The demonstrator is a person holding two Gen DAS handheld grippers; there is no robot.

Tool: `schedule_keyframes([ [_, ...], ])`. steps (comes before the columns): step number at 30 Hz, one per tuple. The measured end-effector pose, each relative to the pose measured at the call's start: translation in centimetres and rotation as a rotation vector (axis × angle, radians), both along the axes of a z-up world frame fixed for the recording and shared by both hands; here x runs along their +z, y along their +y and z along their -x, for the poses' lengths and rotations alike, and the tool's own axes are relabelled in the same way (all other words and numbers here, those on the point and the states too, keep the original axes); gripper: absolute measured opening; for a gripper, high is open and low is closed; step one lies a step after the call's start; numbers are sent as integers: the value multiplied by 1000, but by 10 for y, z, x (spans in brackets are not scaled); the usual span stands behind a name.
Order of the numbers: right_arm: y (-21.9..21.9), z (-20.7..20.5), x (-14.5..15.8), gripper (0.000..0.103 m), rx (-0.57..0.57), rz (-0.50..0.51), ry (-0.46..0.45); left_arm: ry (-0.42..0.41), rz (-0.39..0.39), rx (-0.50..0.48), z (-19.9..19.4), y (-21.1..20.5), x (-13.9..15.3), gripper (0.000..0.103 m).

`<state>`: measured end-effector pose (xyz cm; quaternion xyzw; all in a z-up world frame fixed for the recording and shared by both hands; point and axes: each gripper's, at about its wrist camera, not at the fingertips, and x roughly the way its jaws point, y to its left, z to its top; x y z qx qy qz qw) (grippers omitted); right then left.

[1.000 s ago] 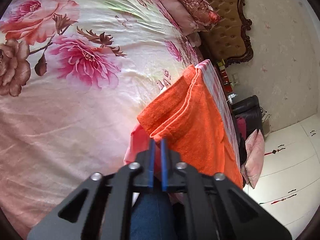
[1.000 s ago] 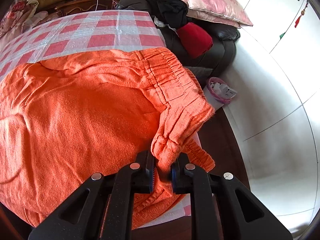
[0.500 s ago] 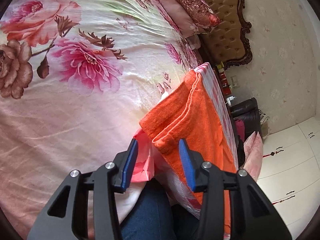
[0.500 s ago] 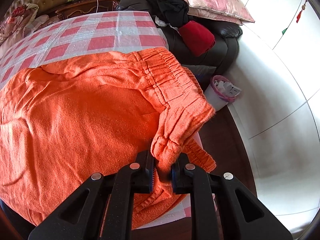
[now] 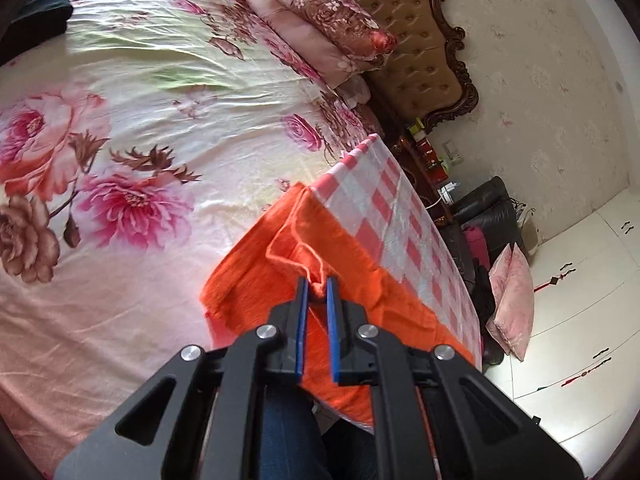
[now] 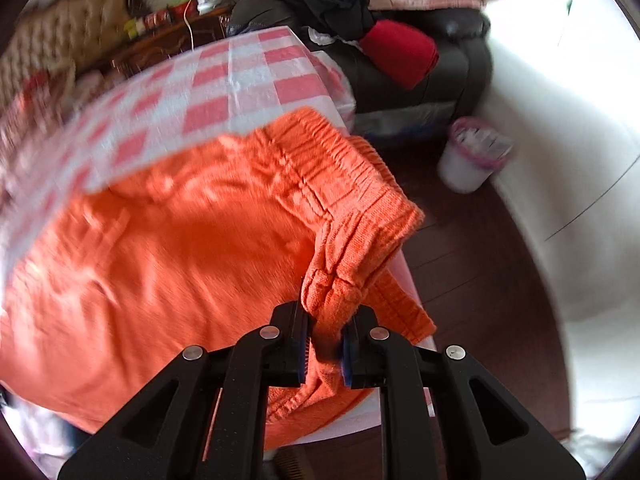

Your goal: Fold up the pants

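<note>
Orange pants [image 6: 180,248] lie on a table with a red and white checked cloth [image 6: 224,96]. My right gripper [image 6: 325,336] is shut on a bunched corner of the elastic waistband [image 6: 344,184] at the table's near right edge. In the left wrist view the pants' leg end [image 5: 280,256] hangs over the table's left edge beside the bed. My left gripper [image 5: 317,292] is shut on a pinch of the hem there. The checked cloth [image 5: 392,216] shows beyond it.
A bed with a floral sheet [image 5: 140,140] lies left of the table, with pillows [image 5: 320,20] and a tufted headboard [image 5: 416,48]. A dark sofa piled with clothes [image 6: 384,44] and a small bin [image 6: 476,156] stand on the wooden floor to the right.
My left gripper opened, moved forward onto the leg hem and closed on it. My right gripper kept its hold on the waistband and is moving; its view is blurred.
</note>
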<state>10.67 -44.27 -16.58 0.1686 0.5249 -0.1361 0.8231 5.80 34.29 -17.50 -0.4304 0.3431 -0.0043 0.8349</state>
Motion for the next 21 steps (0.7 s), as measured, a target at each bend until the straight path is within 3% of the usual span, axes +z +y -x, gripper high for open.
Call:
schedule_keyframes([
  [3, -17, -17, 20, 13, -22, -146, -33, 89, 1, -59, -61, 8, 25, 8],
  [4, -19, -18, 33, 12, -25, -173, -72, 62, -34, -65, -68, 7, 45, 8],
  [6, -14, -7, 61, 12, -21, -180, -174, -22, -186, -69, -63, -3, 91, 8],
  [7, -11, -1, 65, 12, -22, -167, -193, -35, -227, -54, -55, -5, 98, 8],
  [9, 1, 7, 52, 12, -12, -111, -157, 10, -218, -20, -35, 2, 77, 8],
  [12, 10, 14, 0, 12, -14, -98, -21, 170, -134, 3, -11, 16, 1, 8],
  [16, 27, 20, -19, 12, 30, 9, 34, 212, -83, 35, 3, 27, -46, 8],
  [18, 30, 19, -11, 12, 42, 31, 27, 212, -72, 32, -1, 29, -46, 8],
  [21, 34, 21, 17, 12, 47, 32, -44, 82, -147, 43, 7, 22, 3, 8],
])
